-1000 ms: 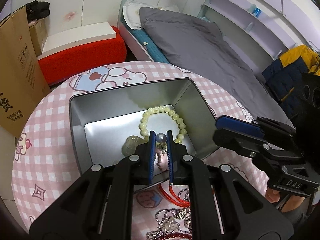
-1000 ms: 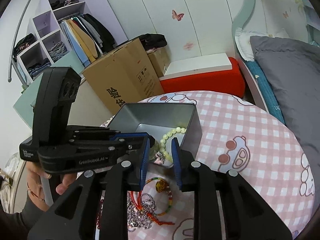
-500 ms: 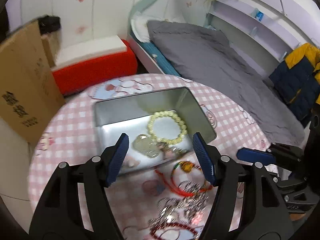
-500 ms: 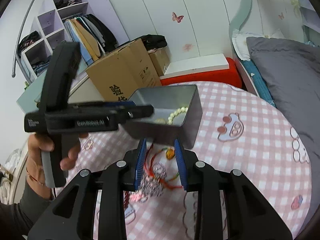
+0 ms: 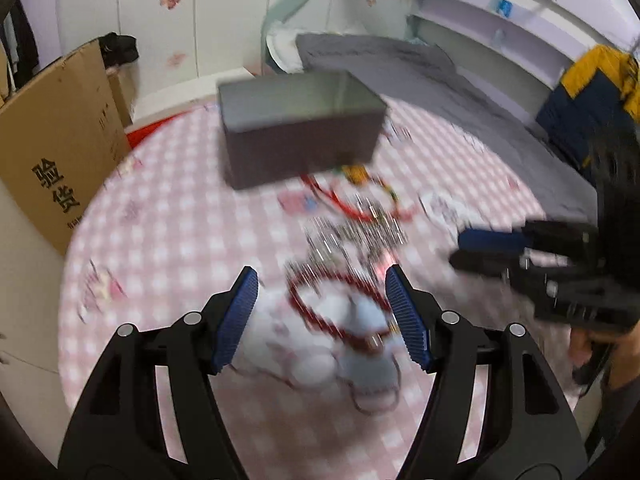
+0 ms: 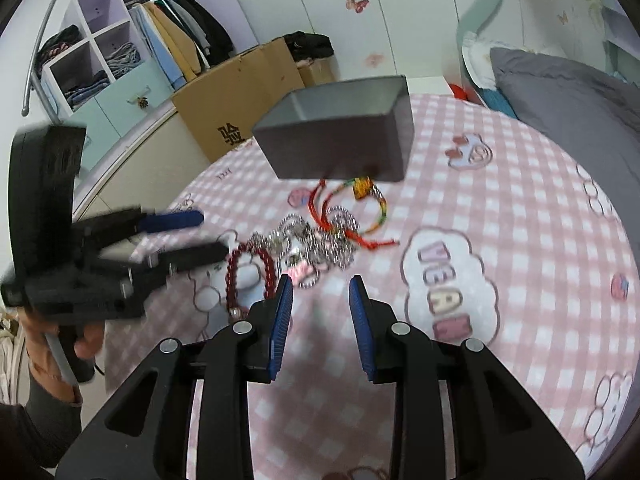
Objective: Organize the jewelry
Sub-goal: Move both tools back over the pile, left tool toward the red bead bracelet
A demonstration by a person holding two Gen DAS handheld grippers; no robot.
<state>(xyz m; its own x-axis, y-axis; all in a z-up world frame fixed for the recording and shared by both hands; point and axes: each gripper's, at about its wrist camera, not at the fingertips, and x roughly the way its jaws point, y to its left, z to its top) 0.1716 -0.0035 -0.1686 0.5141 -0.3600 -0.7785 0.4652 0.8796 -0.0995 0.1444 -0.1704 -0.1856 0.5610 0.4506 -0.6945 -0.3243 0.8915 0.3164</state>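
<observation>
Item: loose jewelry pile (image 6: 316, 236), centre frame on the pink checked tablecloth (image 6: 520, 208), below the grey metal tin (image 6: 340, 136).

Left gripper (image 5: 320, 308): jaws apart, having just opened, nothing between the pads; view blurred, apparently above the dark red bead bracelet (image 6: 248, 272).

Right gripper (image 6: 320, 300): jaws narrowly apart, empty.

Handling: single out one piece before closing.

Room: cardboard box (image 6: 240, 96) upper left, bed (image 6: 560, 92) upper right.

Bench (image 6: 500, 208): pink & white check w/ cartoon prints. Tin (image 6: 340, 148): plain grey. Bead bracelet (image 6: 248, 268): dark red. Chains (image 6: 316, 244): silver. Cord bracelet (image 6: 360, 200): red w/ multicolour braid. Fingers (image 6: 280, 320): blue pads, black arms. Box (image 6: 240, 100): brown card, black print.
</observation>
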